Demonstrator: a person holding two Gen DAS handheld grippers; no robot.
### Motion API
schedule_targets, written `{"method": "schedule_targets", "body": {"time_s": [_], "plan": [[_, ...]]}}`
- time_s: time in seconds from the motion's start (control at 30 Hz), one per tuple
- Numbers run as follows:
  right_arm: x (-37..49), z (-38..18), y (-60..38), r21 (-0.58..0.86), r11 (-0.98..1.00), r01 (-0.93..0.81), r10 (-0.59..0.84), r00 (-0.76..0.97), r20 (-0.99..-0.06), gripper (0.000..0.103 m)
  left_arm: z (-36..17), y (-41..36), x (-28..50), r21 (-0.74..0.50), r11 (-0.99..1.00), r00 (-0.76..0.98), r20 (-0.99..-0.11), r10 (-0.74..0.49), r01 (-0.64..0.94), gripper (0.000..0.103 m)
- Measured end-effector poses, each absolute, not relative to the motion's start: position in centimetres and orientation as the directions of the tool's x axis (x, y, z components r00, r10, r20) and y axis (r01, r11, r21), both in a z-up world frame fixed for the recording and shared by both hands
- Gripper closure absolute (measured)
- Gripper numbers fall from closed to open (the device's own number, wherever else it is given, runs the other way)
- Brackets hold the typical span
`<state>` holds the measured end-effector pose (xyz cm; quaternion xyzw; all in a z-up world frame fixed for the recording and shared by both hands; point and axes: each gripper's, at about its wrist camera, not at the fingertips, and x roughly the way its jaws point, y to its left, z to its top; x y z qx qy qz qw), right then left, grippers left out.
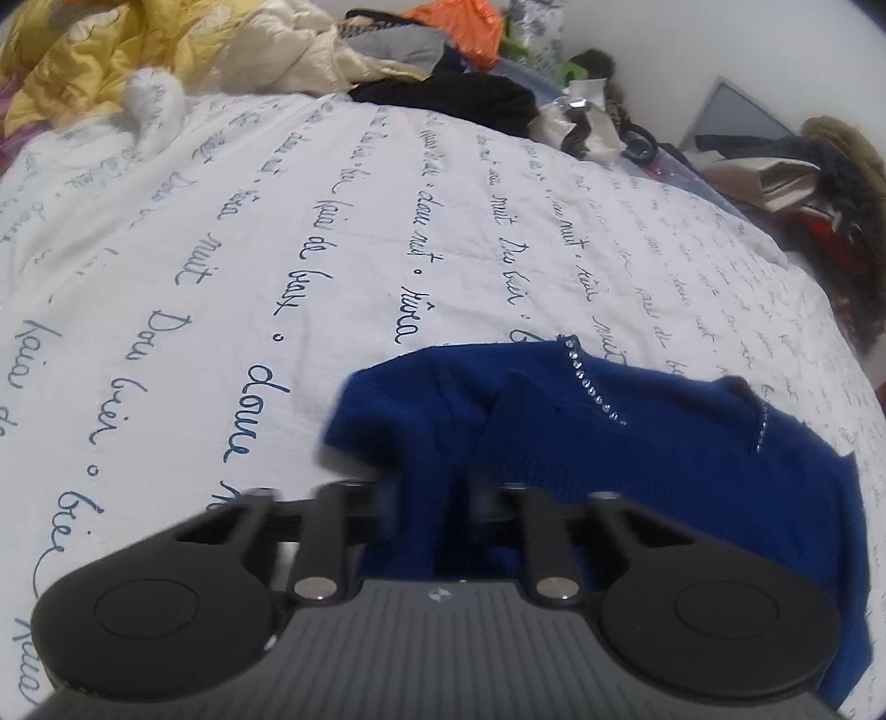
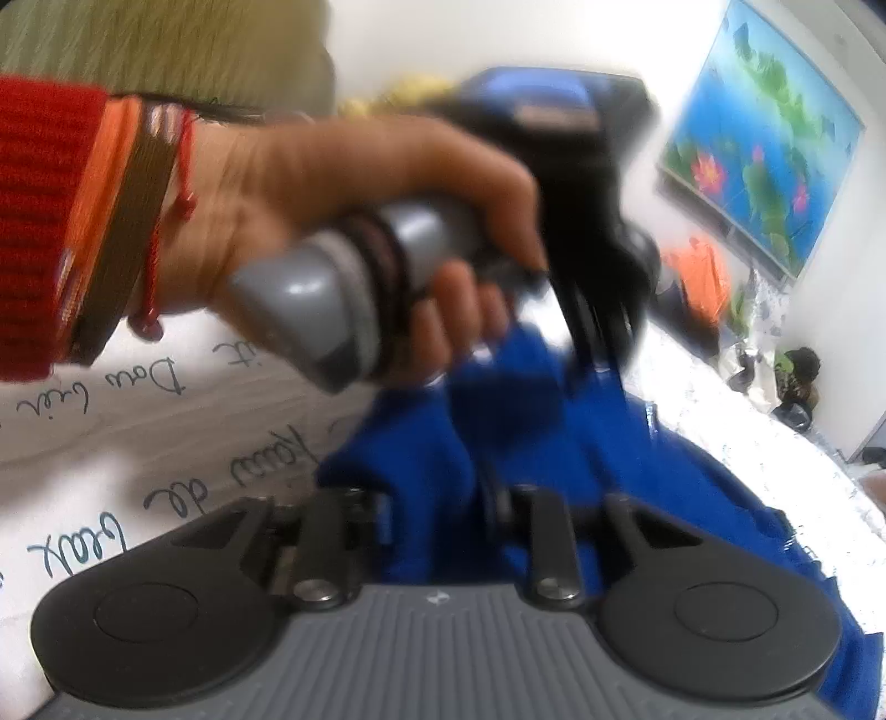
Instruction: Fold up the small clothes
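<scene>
A dark blue knit top (image 1: 637, 443) with a row of small rhinestones lies partly folded on the white bedspread (image 1: 277, 221) printed with script. My left gripper (image 1: 426, 493) is shut on a fold of the blue top at its near edge. In the right wrist view my right gripper (image 2: 437, 498) is shut on the blue top (image 2: 692, 498) too. The person's left hand (image 2: 332, 194) holds the other gripper's grey handle (image 2: 332, 288) just ahead, with its fingers (image 2: 598, 332) down on the cloth.
A heap of clothes and a yellow quilt (image 1: 99, 50) lies at the far end of the bed, with black cloth (image 1: 454, 99) and an orange bag (image 1: 459, 27). More clutter (image 1: 786, 171) sits at the right bedside. A pond picture (image 2: 764, 133) hangs on the wall.
</scene>
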<state>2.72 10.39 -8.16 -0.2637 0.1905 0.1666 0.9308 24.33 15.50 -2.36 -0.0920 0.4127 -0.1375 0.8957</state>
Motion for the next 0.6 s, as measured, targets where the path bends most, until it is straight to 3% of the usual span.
{"method": "schedule_targets", "body": {"time_s": [0.17, 0.4, 0.6], "plan": [[1.7, -7.2, 8.5, -0.377, 0.830, -0.412, 0.254, 0.880, -0.402, 0.095, 0.0, 14.6, 22.8, -0.202, 0.968, 0.683, -0.688, -0.247, 0.146, 0.096], [-0.3, -4.5, 4.6, -0.324, 0.875, -0.359, 0.256, 0.912, -0.320, 0.095, 4.3, 11.8, 21.2, -0.171, 0.969, 0.725, -0.643, -0.246, 0.177, 0.096], [-0.6, -2.8, 0.8, -0.334, 0.909, -0.249, 0.176, 0.956, -0.233, 0.095, 7.3, 7.3, 20.8, -0.169, 0.963, 0.752, -0.602, -0.270, 0.210, 0.096]]}}
